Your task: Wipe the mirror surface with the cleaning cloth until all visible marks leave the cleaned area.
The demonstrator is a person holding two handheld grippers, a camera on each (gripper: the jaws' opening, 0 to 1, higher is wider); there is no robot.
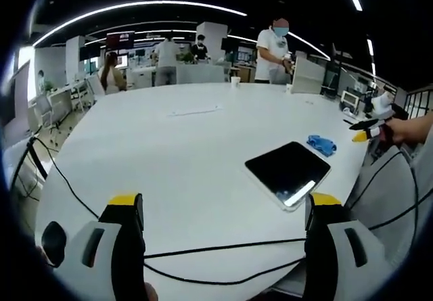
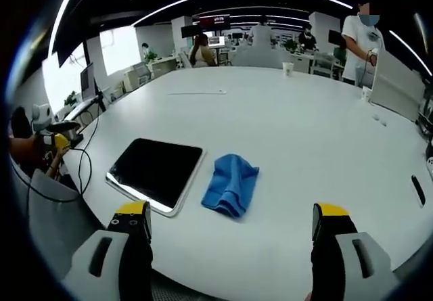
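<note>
cloth (image 2: 231, 184) beside mirror (image 2: 155, 172), on table (image 2: 304, 132)

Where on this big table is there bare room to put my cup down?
Most of the table is bare: the stretch right of the blue cloth, and the middle beyond the mirror. It is crowded only where mirror and cloth lie close together, and by the cables at the near edge.

The mirror (image 2: 157, 172) was glossy and dark, its surface catching a bright light streak; the blue cloth (image 2: 231, 184) looked soft and rumpled; the white tabletop (image 2: 298, 139) was smooth and matt.
</note>
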